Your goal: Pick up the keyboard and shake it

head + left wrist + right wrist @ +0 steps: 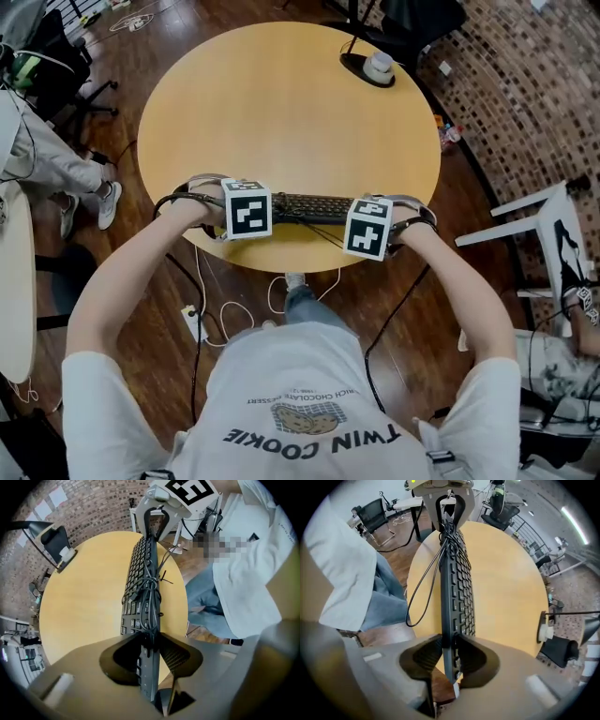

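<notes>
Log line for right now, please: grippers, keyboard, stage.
left gripper: shut on keyboard end | right gripper: shut on other end | keyboard: on edge, over table near rim, cable hanging | stage: gripped

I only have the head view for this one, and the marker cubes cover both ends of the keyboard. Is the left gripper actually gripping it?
Observer: Yes. The left gripper view shows the left gripper with its fingers pressed on the end of the keyboard, one on each face.
Operator: And the right one?
Observer: The same. In its own view the right gripper is clamped on the opposite end.
Operator: Where is the cable?
Observer: The cable is bundled against the keyboard's middle, and a loop of it hangs down on the person's side.
</notes>
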`<state>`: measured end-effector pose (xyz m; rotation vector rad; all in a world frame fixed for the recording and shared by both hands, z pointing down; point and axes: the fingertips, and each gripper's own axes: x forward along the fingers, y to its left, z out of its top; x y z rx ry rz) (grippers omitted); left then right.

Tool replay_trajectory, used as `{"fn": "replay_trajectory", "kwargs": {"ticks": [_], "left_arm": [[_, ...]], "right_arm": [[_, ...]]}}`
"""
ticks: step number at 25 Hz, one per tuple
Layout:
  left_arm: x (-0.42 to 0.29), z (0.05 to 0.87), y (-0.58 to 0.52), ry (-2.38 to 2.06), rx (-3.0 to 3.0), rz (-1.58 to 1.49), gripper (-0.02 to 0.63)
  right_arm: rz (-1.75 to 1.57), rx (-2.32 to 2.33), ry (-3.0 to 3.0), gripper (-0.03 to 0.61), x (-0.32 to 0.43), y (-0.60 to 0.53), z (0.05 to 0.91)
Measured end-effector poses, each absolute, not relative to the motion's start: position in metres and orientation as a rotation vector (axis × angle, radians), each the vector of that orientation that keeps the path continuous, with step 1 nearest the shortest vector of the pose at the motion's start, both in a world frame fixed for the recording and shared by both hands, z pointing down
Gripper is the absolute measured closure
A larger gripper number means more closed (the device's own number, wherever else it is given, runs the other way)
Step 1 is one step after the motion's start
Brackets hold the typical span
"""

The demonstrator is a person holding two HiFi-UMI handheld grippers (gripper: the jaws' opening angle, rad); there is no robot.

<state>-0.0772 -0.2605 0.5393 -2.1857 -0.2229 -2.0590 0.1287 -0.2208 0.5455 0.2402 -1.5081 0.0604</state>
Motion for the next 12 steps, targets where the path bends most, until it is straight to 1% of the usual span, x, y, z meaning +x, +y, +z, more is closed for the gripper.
{"fn": "replay_trajectory", "kwargs": {"ticks": [12], "left_arm": [[-0.072,0.513,-0.298,-0.676,-2.258,-2.337,0.491]], "right_arm": [[0.424,-0.154,-1.527,0.474,0.147,-0.261,0.515]]}}
